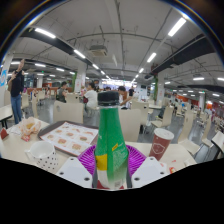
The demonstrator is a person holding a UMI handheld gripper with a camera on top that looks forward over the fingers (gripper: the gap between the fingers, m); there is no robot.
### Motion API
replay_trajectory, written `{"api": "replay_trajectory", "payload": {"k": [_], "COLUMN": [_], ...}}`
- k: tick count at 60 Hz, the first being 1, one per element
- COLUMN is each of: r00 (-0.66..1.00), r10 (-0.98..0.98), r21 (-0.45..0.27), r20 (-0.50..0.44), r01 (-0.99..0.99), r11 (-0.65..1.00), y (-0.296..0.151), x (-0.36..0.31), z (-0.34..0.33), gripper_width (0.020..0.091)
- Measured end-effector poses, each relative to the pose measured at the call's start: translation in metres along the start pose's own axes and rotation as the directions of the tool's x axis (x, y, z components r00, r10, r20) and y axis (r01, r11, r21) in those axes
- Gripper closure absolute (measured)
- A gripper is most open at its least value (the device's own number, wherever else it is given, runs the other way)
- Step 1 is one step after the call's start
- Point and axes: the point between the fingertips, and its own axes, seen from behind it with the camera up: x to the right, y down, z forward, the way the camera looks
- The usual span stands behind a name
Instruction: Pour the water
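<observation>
Right up against my lens is the gripper [110, 172], held level and pointing straight ahead over the table, with its two white fingers coming in from below. Both purple pads [135, 158] are snug against the sides of a green plastic bottle [110, 140], so I'd call it clamped on the bottle, fingers fairly narrow.

Bottle looks upright, maybe a hair tilted. It's translucent green with a darker cap [108, 98] screwed on, a label band around the middle, and I honestly can't tell how full it is or whether its base is touching the table.

Just off to the right of the fingers there's a red paper cup [161, 142] standing upright on the white table [186, 156], close to the bottle but apart from it. On the other side sits a white perforated cup-like thing [42, 153], and beyond that a tray [70, 137] with food on it.

Further out it's a big food-court type hall with strip lights overhead, and a person [17, 90] standing way off on the left.
</observation>
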Motion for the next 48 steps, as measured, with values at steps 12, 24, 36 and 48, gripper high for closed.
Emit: {"api": "replay_trajectory", "payload": {"k": [12, 24, 36, 48], "r00": [0.998, 0.996, 0.996, 0.990], "r10": [0.038, 0.070, 0.059, 0.133], "r21": [0.022, 0.038, -0.034, -0.093], "r20": [0.058, 0.061, 0.064, 0.045], "r01": [-0.040, -0.073, -0.057, -0.128], "r11": [0.999, 0.997, 0.998, 0.987], "y": [0.030, 0.029, 0.034, 0.031], "x": [-0.017, -0.011, -0.016, -0.017], "z": [0.011, 0.006, 0.007, -0.015], "gripper_width": [0.0717, 0.0705, 0.0478, 0.0251]}}
